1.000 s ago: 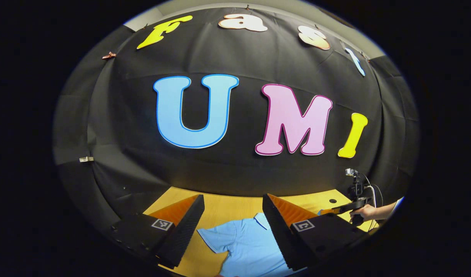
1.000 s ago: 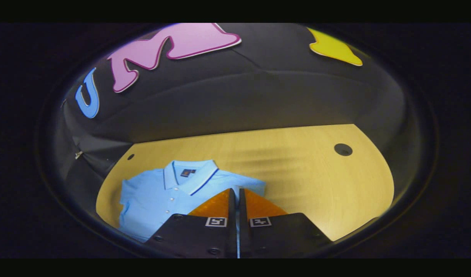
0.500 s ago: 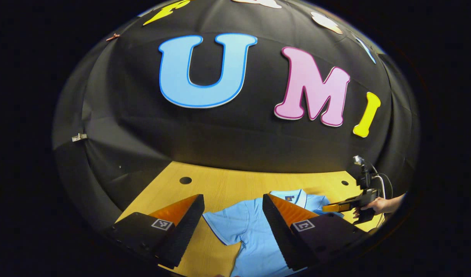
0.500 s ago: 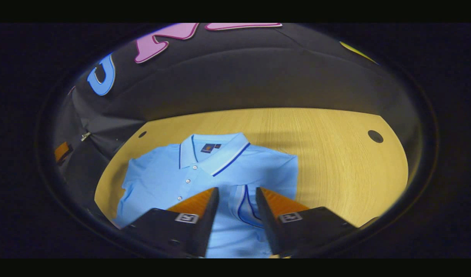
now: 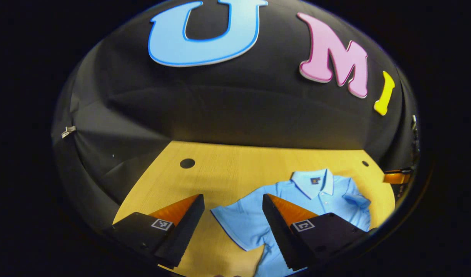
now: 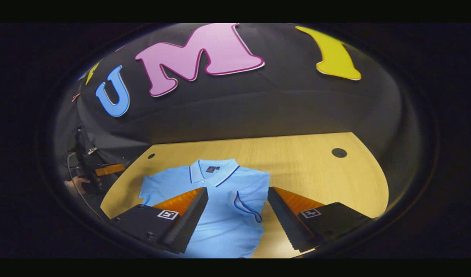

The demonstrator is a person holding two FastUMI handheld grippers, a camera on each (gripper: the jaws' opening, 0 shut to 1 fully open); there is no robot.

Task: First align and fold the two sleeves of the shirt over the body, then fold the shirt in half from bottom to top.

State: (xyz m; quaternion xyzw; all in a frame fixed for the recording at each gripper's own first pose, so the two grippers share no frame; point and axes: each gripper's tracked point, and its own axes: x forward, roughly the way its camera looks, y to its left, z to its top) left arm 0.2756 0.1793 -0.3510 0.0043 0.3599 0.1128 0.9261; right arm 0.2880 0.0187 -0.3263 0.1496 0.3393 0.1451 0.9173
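The table point(image 6: 316, 169) carries the shirt point(image 6: 216, 219), lying flat with the collar toward the wall. Its right sleeve point(image 6: 245, 202) is already folded over the body; the left sleeve point(image 5: 235, 221) is spread out on the wood. My left gripper point(image 5: 232, 215) is wide open and empty above that sleeve, and my right gripper point(image 6: 237, 209) is wide open and empty too. If I pinch only the hem, I think the sleeve may fold crooked, or the body may be dragged and the right sleeve slide open.

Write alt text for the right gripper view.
A light blue polo shirt lies on a wooden table, its right sleeve folded over the body. The right gripper hangs open above it. At far left, a hand holds the left gripper.
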